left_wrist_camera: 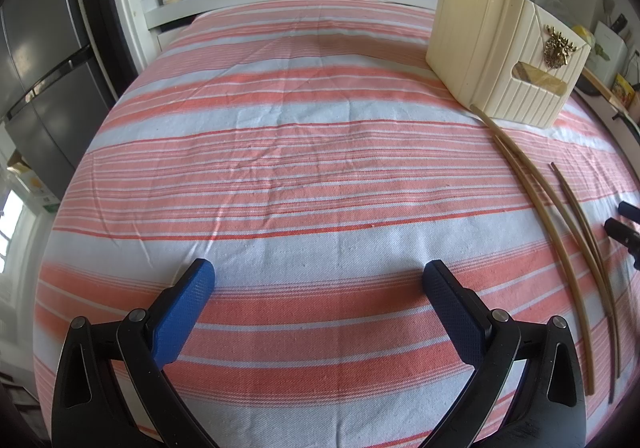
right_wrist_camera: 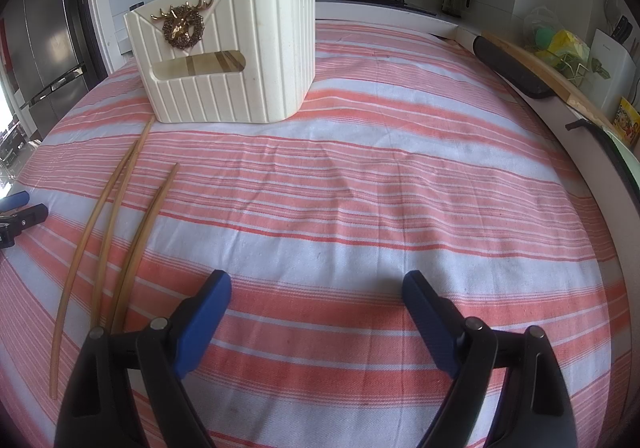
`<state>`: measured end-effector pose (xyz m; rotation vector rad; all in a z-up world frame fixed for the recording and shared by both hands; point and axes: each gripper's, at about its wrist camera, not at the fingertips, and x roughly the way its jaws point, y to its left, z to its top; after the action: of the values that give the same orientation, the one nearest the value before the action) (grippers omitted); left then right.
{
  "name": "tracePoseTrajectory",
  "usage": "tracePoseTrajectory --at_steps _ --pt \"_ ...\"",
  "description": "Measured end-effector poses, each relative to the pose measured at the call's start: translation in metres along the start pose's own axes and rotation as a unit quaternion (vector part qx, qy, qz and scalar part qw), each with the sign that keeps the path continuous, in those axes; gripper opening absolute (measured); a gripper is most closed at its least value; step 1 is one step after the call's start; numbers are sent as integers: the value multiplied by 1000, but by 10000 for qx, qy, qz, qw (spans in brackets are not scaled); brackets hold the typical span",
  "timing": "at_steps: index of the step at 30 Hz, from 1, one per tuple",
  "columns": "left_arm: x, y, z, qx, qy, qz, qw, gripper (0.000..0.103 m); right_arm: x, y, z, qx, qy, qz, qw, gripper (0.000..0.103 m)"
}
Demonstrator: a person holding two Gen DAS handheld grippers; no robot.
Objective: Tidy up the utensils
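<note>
Lying loose on the striped cloth [right_wrist_camera: 360, 183], chopsticks [right_wrist_camera: 120, 215] point toward the cream holder [right_wrist_camera: 240, 59]; both the left gripper [left_wrist_camera: 318, 280] and the right gripper [right_wrist_camera: 316, 290] gape empty.

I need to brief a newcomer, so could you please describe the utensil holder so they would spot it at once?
On the striped tablecloth, look toward the far side, in front of the stove. The cream ribbed utensil holder stands there upright, just beyond the chopsticks. Its gold deer-head ornament and slot-shaped opening set it apart.

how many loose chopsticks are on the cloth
4, on the striped cloth before the cream holder: leftmost chopstick, second chopstick, then a close pair, third chopstick and fourth chopstick, nearest the right tongs. More may be hidden inside the holder.
</note>
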<state>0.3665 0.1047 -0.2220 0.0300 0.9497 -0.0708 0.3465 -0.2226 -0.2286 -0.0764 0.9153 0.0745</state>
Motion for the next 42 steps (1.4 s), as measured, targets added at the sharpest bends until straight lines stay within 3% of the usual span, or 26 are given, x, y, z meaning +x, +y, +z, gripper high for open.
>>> tracePoseTrajectory --at_steps 9,16,17,20,22,25,27,32,33,36,37,39,41,42 --pt "0 0 1 1 0 -25 10000 103 0 -2 0 -22 19 -30 10000 90" --pt "-1 2 1 -95 10 30 9999 103 5 7 6 33 103 -35 9999 97" --pt "-1 1 0 -121 32 57 9999 103 3 9 6 44 198 66 9998 97" --pt "-4 0 -1 -138 253 57 9996 103 -19 20 0 323 236 1064 9935 97" --pt "-10 -4 -4 -323 360 32 9988 103 -27 34 -5 323 243 1320 9904 97" --pt "-26 -17 -8 -532 256 -424 9974 103 -21 51 -12 -35 414 1133 9927 96" --pt "-40 -31 -8 -554 128 -663 9962 103 -22 63 -16 -464 331 692 9960 93" --pt "-56 -78 -4 -299 -58 -793 9964 103 -25 61 -20 -637 330 399 9966 92" --pt "-52 -91 -2 -144 -37 -763 9970 103 -22 65 -21 -859 430 196 9952 92" --pt "-33 -123 -2 307 48 -191 9993 103 -31 70 -23 -1325 247 -2 9909 90" --pt "-27 -133 -3 434 54 -78 9990 102 -33 72 -23 -1364 225 61 9904 87" --pt "-22 -148 -7 725 22 69 9973 101 -36 72 -23 -1330 162 279 9906 53" --pt "-22 -160 -12 1042 -59 177 9944 87 -36 74 -25 -1329 106 367 9904 42" --pt "-25 -160 -14 1110 -94 83 9937 73 -38 73 -26 -1346 83 347 9903 32"
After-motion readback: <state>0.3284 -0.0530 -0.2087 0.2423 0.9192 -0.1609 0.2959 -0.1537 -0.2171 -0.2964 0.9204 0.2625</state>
